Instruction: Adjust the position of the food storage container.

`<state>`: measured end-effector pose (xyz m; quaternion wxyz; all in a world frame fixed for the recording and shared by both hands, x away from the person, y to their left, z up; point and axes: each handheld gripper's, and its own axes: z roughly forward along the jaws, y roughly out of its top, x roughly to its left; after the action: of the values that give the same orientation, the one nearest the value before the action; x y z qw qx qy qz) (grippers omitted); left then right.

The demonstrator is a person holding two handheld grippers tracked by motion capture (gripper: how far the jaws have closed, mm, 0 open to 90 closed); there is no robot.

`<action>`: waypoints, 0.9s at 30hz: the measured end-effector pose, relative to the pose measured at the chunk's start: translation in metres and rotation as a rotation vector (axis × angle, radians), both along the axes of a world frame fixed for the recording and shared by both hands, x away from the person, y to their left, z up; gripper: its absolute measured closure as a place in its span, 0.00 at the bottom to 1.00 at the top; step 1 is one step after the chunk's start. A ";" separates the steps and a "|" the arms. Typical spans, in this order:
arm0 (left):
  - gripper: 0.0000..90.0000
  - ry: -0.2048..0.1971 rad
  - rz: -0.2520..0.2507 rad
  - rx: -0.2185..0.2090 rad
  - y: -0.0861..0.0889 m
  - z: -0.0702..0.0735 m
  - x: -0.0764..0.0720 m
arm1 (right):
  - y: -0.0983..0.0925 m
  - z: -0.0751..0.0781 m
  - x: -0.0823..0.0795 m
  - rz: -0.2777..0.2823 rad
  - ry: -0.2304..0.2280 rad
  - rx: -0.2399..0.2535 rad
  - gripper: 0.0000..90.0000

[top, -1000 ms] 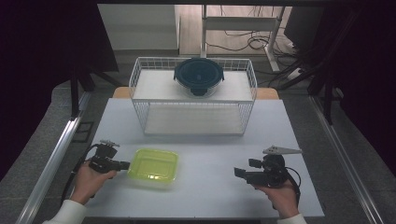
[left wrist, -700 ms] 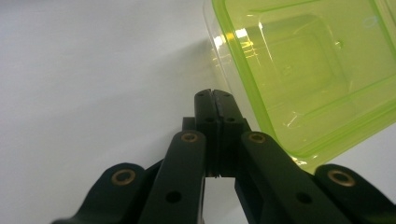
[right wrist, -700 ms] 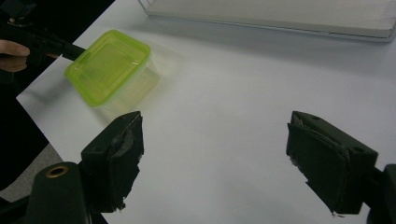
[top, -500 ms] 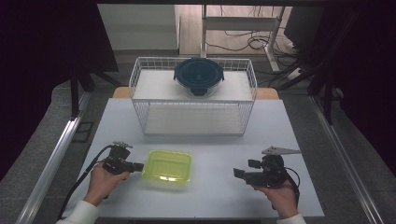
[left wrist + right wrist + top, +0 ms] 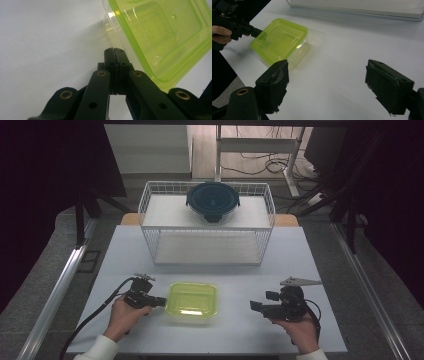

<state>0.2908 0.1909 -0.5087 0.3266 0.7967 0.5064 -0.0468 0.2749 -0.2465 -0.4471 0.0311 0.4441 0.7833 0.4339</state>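
A clear box with a yellow-green lid (image 5: 192,300) lies on the white table (image 5: 235,275), near its front edge. My left gripper (image 5: 159,302) is shut, with nothing between its jaws, and its tips rest against the box's left side. In the left gripper view the closed jaws (image 5: 113,50) meet the clear wall just under the lid's rim (image 5: 140,50). My right gripper (image 5: 255,306) stands open to the right of the box, apart from it. The right gripper view looks between my open right gripper (image 5: 327,72) to the box (image 5: 279,41) and the left gripper (image 5: 258,32).
A white wire basket (image 5: 207,227) stands at the back of the table, and a dark blue round lidded bowl (image 5: 213,200) sits on top of it. Bare table lies between the box and the basket. The table's front edge is close behind both hands.
The left gripper has moved to the right, and the green-lidded box has slid right in front of it. The right gripper has stayed where it was, still open.
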 end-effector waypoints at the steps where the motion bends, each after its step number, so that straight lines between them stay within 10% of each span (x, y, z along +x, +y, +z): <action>1: 1.00 -0.002 0.000 -0.002 -0.002 0.001 0.000 | 0.000 0.000 0.000 0.000 0.001 0.000 0.21; 27: 1.00 0.010 -0.075 -0.029 -0.048 -0.006 0.007 | -0.001 -0.002 0.001 0.009 0.008 -0.009 0.21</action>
<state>0.2978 0.1430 -0.5142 0.3337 0.8100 0.4771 -0.0705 0.2756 -0.2471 -0.4495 0.0279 0.4421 0.7875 0.4285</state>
